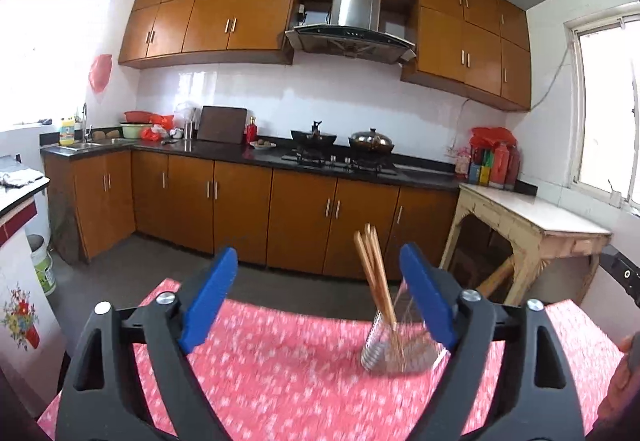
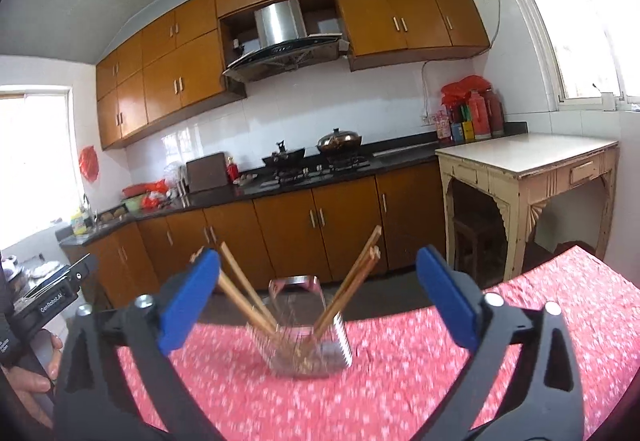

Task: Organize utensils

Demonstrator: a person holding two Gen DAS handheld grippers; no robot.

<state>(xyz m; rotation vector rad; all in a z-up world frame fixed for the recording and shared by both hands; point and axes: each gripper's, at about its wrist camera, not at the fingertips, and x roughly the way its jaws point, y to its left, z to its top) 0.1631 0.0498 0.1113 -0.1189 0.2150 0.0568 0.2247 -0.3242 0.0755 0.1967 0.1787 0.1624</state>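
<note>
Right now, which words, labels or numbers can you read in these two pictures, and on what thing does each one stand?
"GenRobot.AI": white print on the black left tongs, seen in the right wrist view.
Yellow bottle by the sink: label too small to read.
Boxes on the counter: print too blurred to read.
Nothing else is readable.

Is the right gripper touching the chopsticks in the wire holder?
Apart. The right wrist view shows the right gripper open, with clear gaps between its blue fingers and the chopsticks in the wire holder.

Home kitchen, orange wooden cabinets [image 1: 240, 197], steel range hood [image 1: 352, 25], gas stove [image 1: 340, 161] with woks, sink [image 1: 86, 145]
</note>
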